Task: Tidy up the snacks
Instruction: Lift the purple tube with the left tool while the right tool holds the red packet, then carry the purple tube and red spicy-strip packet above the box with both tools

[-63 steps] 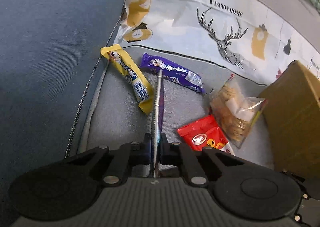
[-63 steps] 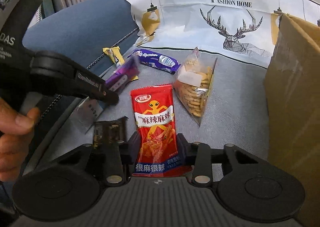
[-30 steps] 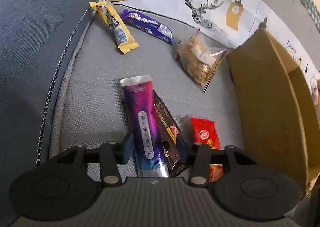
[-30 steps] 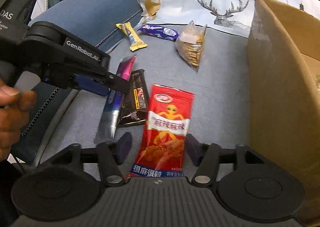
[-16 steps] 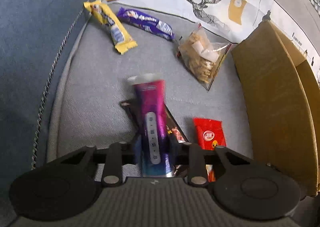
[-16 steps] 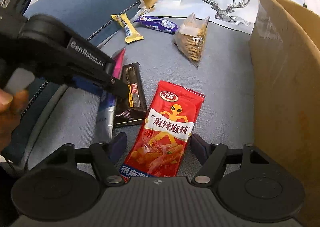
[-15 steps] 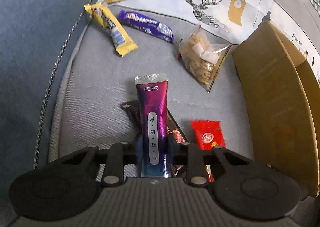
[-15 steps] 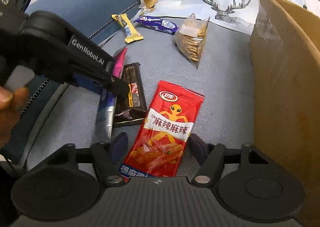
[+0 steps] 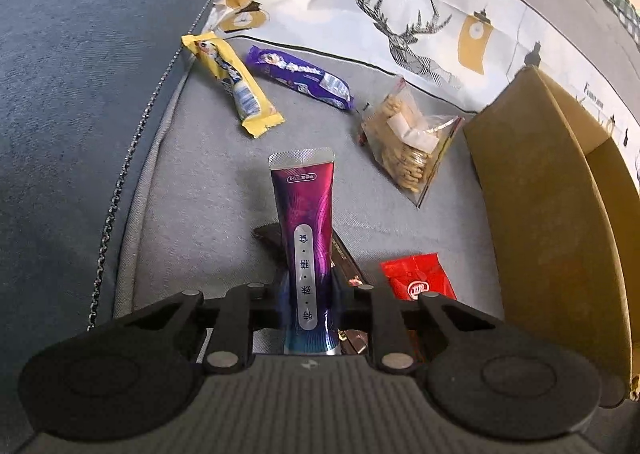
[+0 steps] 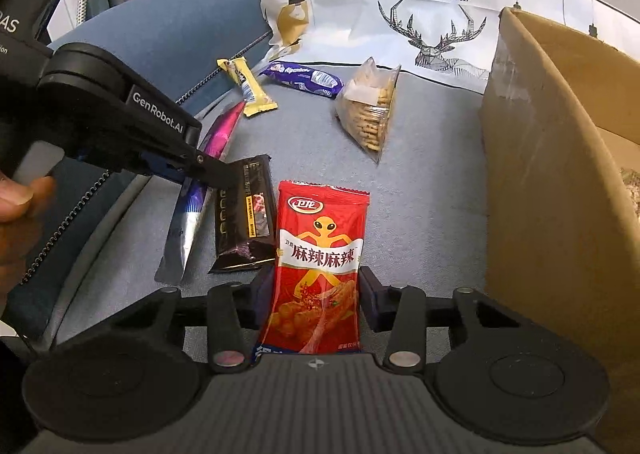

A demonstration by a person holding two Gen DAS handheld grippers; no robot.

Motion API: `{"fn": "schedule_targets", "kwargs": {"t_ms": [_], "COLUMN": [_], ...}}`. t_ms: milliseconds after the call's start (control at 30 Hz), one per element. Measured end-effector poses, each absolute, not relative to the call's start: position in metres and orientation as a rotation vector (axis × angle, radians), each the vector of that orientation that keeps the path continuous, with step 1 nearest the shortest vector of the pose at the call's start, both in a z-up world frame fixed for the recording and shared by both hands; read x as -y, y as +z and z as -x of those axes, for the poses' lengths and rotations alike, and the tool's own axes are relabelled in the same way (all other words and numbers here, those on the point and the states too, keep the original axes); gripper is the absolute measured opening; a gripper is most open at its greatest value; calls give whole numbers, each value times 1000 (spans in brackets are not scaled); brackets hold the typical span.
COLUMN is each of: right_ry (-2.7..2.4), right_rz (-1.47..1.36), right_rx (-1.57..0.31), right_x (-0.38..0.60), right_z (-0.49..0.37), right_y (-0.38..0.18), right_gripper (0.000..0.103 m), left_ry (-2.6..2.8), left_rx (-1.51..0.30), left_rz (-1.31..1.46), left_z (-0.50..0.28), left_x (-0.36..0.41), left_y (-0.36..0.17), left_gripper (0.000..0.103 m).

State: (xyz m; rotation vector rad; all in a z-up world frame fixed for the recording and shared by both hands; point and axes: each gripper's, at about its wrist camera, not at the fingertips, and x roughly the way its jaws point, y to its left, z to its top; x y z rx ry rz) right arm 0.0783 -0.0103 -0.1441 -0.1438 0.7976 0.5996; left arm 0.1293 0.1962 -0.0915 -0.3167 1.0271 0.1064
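My left gripper [image 9: 307,290] is shut on a purple snack packet [image 9: 305,230] and holds it a little above the grey sofa seat; the packet also shows in the right wrist view [image 10: 218,141]. My right gripper [image 10: 314,290] is shut on a red spicy snack packet [image 10: 320,254], whose far end rests low over the seat. The red packet shows in the left wrist view [image 9: 420,280]. A dark brown packet [image 10: 244,213] lies on the seat between the two. A cardboard box [image 10: 560,157] stands open on the right.
A yellow bar [image 9: 232,81], a purple bar [image 9: 300,75] and a clear bag of biscuits [image 9: 408,141] lie at the back of the seat. A white deer-print cloth [image 9: 400,13] covers the backrest. The blue armrest [image 9: 72,93] rises on the left.
My left gripper has closed on the purple packet and lifted it. My right gripper has closed from open onto the red packet.
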Motion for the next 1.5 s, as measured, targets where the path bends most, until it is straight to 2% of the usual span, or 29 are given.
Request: {"fn": "schedule_targets", "kwargs": {"t_ms": [300, 900, 1367, 1500], "right_ry": [591, 596, 525, 515], "right_rz": [135, 144, 50, 102], "right_rx": [-765, -506, -374, -296], "right_x": [13, 36, 101, 122], "right_z": [-75, -40, -59, -72], "right_y": [-139, -78, -9, 16], "right_gripper": [45, 44, 43, 43], "left_ry": [103, 78, 49, 44], "left_rx": [-987, -685, -679, -684], "left_rz": [318, 262, 253, 251], "left_z": [-127, -83, -90, -94], "left_x": [-193, -163, -156, -151], "left_y": [-85, -27, -25, -27], "left_gripper": [22, 22, 22, 22]}}
